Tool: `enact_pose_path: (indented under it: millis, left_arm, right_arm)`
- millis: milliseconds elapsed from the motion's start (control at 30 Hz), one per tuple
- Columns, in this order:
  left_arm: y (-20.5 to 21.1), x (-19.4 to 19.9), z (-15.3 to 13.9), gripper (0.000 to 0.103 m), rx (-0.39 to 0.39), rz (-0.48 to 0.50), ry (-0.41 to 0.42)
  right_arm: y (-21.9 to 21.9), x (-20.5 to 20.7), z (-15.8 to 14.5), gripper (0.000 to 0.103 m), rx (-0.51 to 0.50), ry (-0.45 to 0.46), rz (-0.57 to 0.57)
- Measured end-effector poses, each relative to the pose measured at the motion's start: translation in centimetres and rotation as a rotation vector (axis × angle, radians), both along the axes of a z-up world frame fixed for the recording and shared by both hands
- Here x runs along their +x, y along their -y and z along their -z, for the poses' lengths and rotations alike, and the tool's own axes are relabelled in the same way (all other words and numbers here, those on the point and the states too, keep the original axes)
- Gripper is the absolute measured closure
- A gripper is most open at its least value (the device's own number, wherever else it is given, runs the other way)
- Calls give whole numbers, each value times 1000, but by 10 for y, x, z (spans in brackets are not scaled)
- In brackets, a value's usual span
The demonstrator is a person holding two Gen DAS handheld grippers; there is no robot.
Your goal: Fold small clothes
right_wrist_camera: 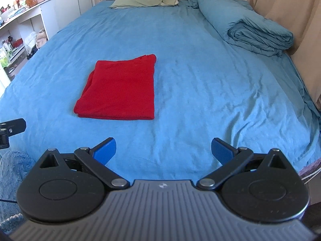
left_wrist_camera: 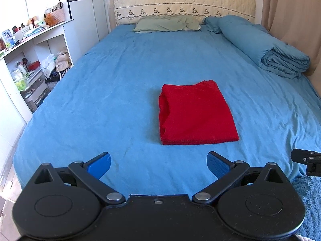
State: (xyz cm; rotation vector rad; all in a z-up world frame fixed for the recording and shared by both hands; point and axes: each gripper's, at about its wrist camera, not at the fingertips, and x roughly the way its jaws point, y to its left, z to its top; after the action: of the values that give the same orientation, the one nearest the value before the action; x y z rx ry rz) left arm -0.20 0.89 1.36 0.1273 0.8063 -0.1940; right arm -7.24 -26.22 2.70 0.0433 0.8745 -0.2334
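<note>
A red garment (left_wrist_camera: 195, 113) lies folded into a neat rectangle on the blue bed sheet (left_wrist_camera: 110, 104); in the right wrist view the same red garment (right_wrist_camera: 120, 88) sits left of centre. My left gripper (left_wrist_camera: 158, 163) hovers over the bed's near edge, short of the garment, open and empty. My right gripper (right_wrist_camera: 163, 150) is also open and empty, back from the garment and to its right. Each gripper's black edge shows at the side of the other's view.
A rolled blue duvet (left_wrist_camera: 266, 46) lies along the bed's right side by a beige curtain (right_wrist_camera: 280, 2). A green pillow (left_wrist_camera: 166, 23) rests at the quilted headboard (left_wrist_camera: 180, 2). White cluttered shelves (left_wrist_camera: 30, 56) stand left of the bed. A fluffy blue rug (left_wrist_camera: 309, 200) lies below.
</note>
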Motion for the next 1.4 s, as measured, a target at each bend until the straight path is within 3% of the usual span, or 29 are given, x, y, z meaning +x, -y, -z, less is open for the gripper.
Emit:
enact_pose_path:
  millis: [1400]
  left_arm:
    - [-5,-1,-4,0,13,36,36]
  right_arm:
    - [4,-2,0,0,24,8,37]
